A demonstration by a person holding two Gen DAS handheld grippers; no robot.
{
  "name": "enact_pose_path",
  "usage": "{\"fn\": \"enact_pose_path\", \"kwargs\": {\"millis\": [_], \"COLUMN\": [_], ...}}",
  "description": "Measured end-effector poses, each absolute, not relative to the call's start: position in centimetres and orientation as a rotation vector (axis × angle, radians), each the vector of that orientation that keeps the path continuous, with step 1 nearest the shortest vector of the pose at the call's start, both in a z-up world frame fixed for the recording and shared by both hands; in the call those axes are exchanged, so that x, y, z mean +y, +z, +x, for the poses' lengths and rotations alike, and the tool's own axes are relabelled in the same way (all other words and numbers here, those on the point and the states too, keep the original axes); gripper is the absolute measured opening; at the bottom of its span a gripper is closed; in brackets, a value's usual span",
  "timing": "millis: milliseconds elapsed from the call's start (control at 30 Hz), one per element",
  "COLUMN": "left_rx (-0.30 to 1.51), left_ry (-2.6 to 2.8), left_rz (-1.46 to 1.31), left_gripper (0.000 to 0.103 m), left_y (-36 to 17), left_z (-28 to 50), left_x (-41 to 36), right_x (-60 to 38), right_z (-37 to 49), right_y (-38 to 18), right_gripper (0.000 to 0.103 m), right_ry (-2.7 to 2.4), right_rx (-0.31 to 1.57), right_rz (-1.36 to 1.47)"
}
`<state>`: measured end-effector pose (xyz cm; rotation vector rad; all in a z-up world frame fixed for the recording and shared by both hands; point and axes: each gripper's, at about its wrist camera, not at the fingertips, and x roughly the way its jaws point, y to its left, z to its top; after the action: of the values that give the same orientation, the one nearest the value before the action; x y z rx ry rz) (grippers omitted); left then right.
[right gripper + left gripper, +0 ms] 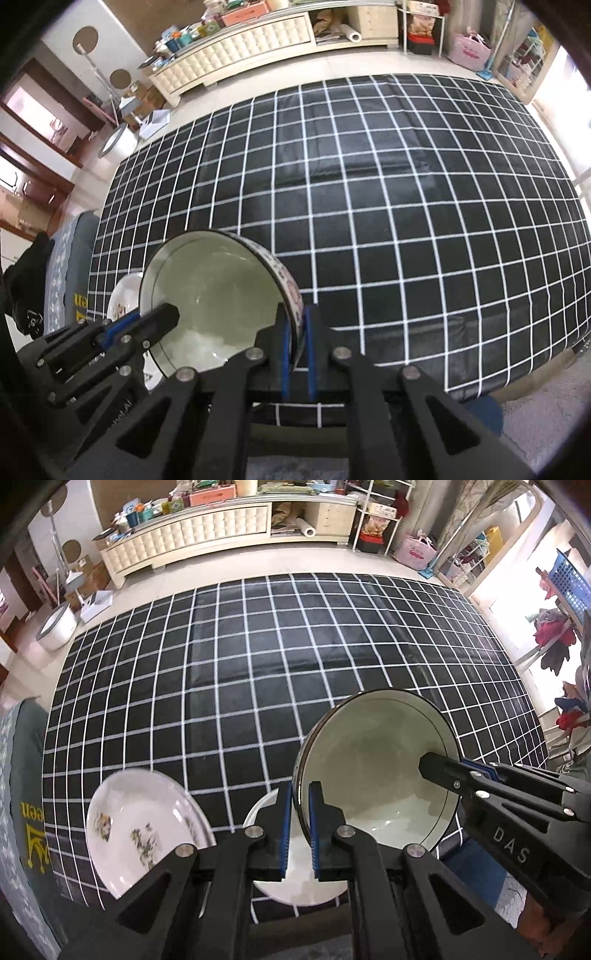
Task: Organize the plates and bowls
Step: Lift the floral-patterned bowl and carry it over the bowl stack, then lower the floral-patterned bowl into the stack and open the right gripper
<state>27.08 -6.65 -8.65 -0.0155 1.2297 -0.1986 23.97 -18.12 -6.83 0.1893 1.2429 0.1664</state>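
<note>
White dark-rimmed enamel bowl (373, 771) hangs between my left claw (300, 812) and right claw (297, 332), both clamped on opposite rims; I should keep them level together

A black tablecloth (258, 657) with a white grid covers the whole tabletop and hangs over its edges. Most of the surface lies bare. Near the near edge, towards the left corner, sits a white plate with a floral print (136, 823). Just beside it, to its right along the same edge, rests a plain white dish (295, 886), partly hidden.
</note>
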Motion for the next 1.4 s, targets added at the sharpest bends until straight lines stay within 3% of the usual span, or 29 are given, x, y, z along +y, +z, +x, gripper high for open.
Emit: {"fn": "enact_pose_path", "kwargs": {"millis": [700,1400], "left_rx": [1.308,1.309], "left_ry": [-0.163,-0.180], "left_rz": [-0.084,-0.091], "left_gripper": [0.007,0.008], "left_y": [-13.3,-14.2], "left_z": [22.9,22.9], "left_x": [-3.3,-3.4], "right_x": [-12.5,-12.3], "right_z": [22.2,22.7], "right_y": [-11.2,-12.0], "right_gripper": [0.010,0.010], "right_ry": [0.178,0.178], "right_rx": [1.340,1.340], "right_rz": [0.078,-0.010]}}
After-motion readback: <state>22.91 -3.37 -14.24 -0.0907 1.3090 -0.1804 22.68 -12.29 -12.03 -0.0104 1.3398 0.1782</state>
